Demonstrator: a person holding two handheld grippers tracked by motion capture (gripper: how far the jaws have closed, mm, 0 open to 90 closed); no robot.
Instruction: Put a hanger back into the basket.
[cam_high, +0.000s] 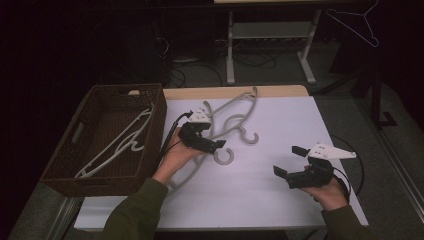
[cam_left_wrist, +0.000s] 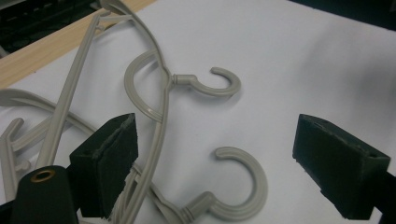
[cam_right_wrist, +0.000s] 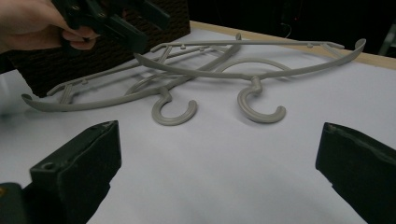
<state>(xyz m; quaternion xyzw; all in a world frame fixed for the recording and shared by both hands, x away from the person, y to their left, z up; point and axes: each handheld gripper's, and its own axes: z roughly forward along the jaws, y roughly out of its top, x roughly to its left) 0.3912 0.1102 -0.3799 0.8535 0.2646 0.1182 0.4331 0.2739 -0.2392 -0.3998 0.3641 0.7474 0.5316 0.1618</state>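
Two grey plastic hangers lie crossed on the white table top. The nearer hanger's hook (cam_high: 223, 157) (cam_left_wrist: 245, 184) sits between the wide-apart jaws of my left gripper (cam_high: 218, 145) (cam_left_wrist: 219, 140), which is open just above it; the left pad (cam_left_wrist: 109, 161) hangs over that hanger's neck. The farther hanger's hook (cam_high: 249, 137) (cam_left_wrist: 219, 86) lies beyond. My right gripper (cam_high: 286, 161) (cam_right_wrist: 219, 158) is open and empty at the table's right front. It faces both hooks (cam_right_wrist: 173, 114) (cam_right_wrist: 259, 109) and the left gripper (cam_right_wrist: 116, 23).
A brown woven basket (cam_high: 150, 95) stands at the table's left with white hangers (cam_high: 122, 142) inside. The table's wooden far edge (cam_high: 280, 91) borders the white sheet. A thin wire hanger (cam_high: 357, 22) hangs at the upper right, and a white table frame (cam_high: 230, 50) stands behind.
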